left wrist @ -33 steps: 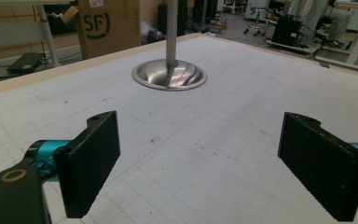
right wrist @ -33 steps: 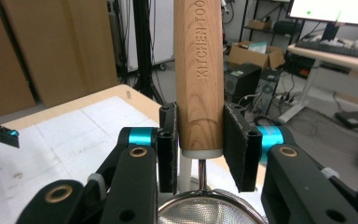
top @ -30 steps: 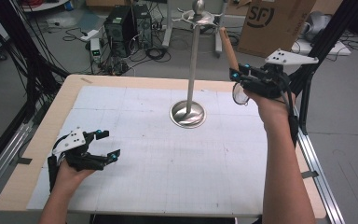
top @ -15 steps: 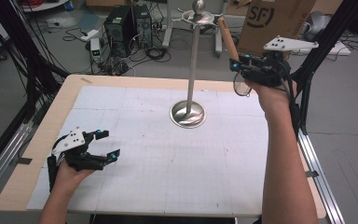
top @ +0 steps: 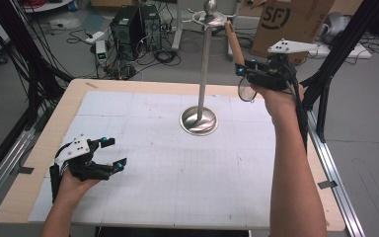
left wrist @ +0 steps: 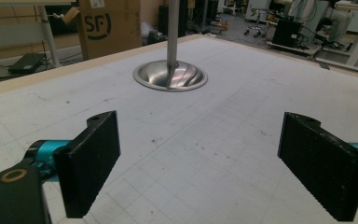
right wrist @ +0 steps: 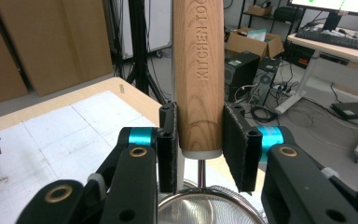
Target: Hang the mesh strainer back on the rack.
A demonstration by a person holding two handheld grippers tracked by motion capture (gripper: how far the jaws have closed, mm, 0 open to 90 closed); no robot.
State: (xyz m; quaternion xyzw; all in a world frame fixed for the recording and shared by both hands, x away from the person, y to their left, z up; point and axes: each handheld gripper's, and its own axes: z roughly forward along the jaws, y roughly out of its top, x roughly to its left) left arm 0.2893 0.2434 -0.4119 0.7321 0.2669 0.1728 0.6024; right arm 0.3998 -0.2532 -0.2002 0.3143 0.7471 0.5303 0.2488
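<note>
A metal stand with a round base rises from the middle back of the white mat, with hooks near its ball top. My right gripper is held high to the right of the pole, shut on the wooden handle of a small strainer. The handle points up toward the stand's top and the mesh ring hangs below the hand. In the right gripper view both pads clamp the handle above the strainer's rim. My left gripper rests open at the mat's front left, with nothing between its jaws, facing the stand's base.
A white gridded mat covers most of the wooden table. Beyond the far edge stand a cardboard box, a computer tower and cables on the floor. Black frame rails run along both table sides.
My right gripper has risen and moved a little away with the strainer, bringing the handle's tip closer to the stand's top. The left gripper has stayed put.
</note>
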